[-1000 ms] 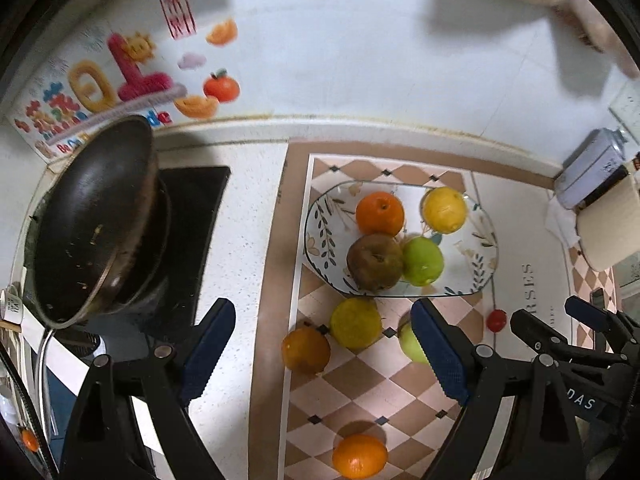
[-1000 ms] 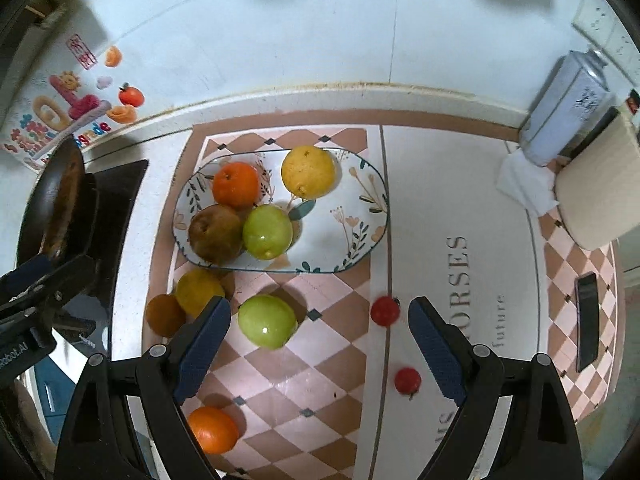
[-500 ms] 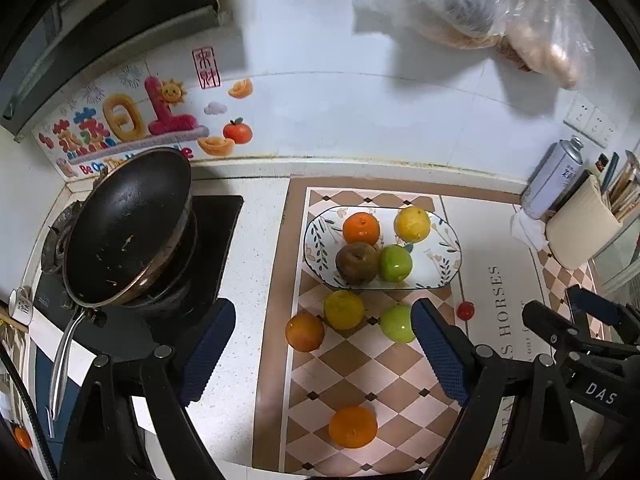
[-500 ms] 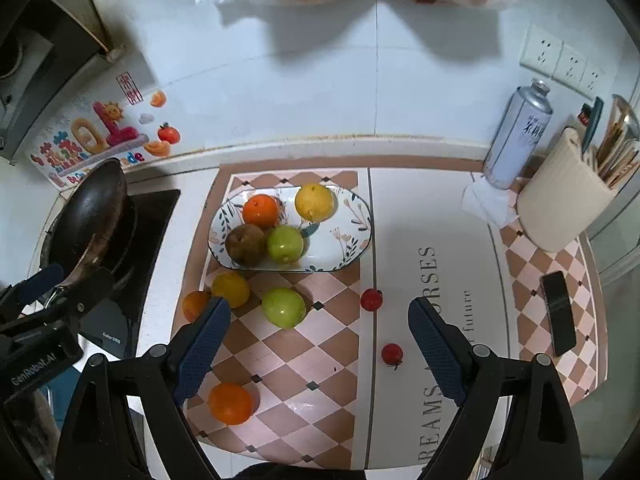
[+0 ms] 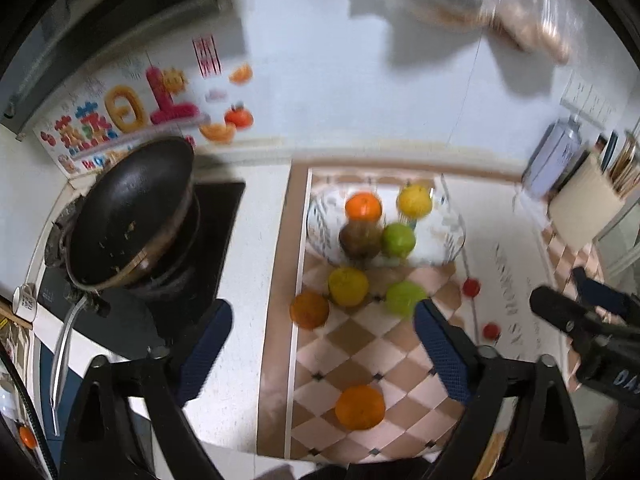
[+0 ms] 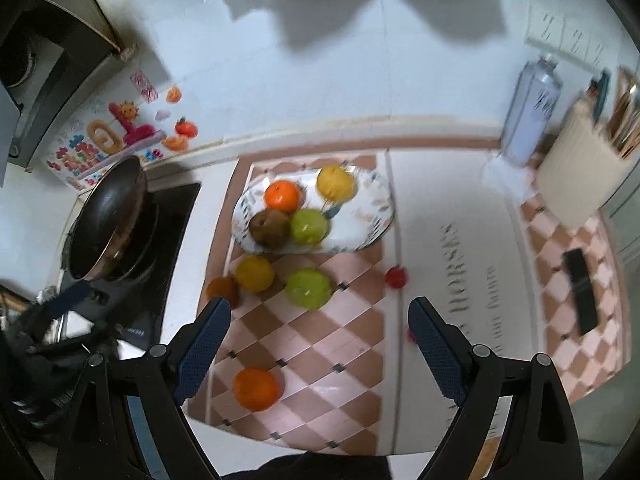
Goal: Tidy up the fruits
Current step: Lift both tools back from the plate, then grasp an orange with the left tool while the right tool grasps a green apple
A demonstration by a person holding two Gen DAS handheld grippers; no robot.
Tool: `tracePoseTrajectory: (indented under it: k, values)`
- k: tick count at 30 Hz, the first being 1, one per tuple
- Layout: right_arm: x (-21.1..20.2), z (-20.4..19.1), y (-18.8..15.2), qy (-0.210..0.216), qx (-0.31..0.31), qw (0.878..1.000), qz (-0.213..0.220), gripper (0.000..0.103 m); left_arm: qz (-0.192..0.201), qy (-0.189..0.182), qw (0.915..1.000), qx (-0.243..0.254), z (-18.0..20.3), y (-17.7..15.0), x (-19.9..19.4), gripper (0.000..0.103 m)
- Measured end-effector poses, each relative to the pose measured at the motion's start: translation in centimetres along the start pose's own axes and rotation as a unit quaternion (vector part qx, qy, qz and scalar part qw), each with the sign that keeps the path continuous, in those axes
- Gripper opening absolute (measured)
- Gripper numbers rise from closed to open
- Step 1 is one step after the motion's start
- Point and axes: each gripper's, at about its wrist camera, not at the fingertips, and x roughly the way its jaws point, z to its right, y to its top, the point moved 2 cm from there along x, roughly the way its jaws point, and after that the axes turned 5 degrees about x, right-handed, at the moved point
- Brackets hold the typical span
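Note:
An oval patterned plate holds an orange, a yellow fruit, a brown pear and a green apple. On the checked mat in front lie a yellow fruit, a dark orange, a green apple, a near orange and two small red fruits. The plate and near orange also show in the left wrist view. My left gripper and right gripper are open, empty, above the mat.
A black pan sits on the stove at the left. A spray can, a utensil holder and a dark phone are at the right. Plastic bags hang on the wall above.
Both grippers rose and pulled back from the fruits, then came slightly closer again. The fruits have not moved. Both stay open.

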Motion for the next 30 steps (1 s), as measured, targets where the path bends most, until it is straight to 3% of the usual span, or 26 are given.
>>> tracePoseTrajectory:
  k: [4, 8, 13, 14, 15, 18, 21, 26, 28, 30]
  values:
    - [4.4, 1.1, -0.8, 0.021, 0.012, 0.998, -0.059, 0.093, -0.080, -0.016, 0.9967, 0.005, 0.7, -3.1, 4.7, 0.102]
    - [7.9, 2.2, -1.3, 0.029, 0.021, 0.994, -0.099, 0.093, -0.197, -0.055, 0.9787, 0.008, 2.2, -7.6, 10.5, 0.102]
    - [11.1, 2.6, -1.1, 0.032, 0.017, 0.991, -0.130, 0.093, -0.264, -0.072, 0.9618, 0.015, 4.1, -10.5, 15.0, 0.099]
    - [11.9, 2.6, -1.0, 0.033, 0.016, 0.990, -0.136, 0.093, -0.274, -0.076, 0.9585, 0.015, 4.4, -10.9, 15.9, 0.094]
    - [12.7, 2.6, -0.9, 0.034, 0.016, 0.989, -0.142, 0.093, -0.280, -0.079, 0.9567, 0.017, 4.7, -11.1, 16.4, 0.079]
    - [14.7, 2.4, -0.4, 0.037, 0.015, 0.987, -0.158, 0.092, -0.294, -0.104, 0.9501, 0.010, 5.5, -11.4, 17.5, 0.063]
    - [17.5, 1.9, 0.4, 0.041, 0.012, 0.984, -0.172, 0.092, -0.283, -0.085, 0.9550, 0.024, 5.9, -11.1, 17.2, 0.062]
    - [22.4, 0.6, 1.5, 0.041, -0.003, 0.980, -0.193, 0.087, -0.280, -0.061, 0.9579, -0.013, 3.6, -10.5, 17.2, 0.062]
    - [24.4, 0.1, 1.6, 0.035, -0.014, 0.977, -0.209, 0.067, -0.280, -0.054, 0.9580, -0.030, 2.6, -10.1, 17.3, 0.062]
    - [25.3, -0.3, 1.2, 0.041, -0.031, 0.975, -0.217, 0.065, -0.282, -0.059, 0.9564, -0.046, 2.0, -10.0, 17.4, 0.062]
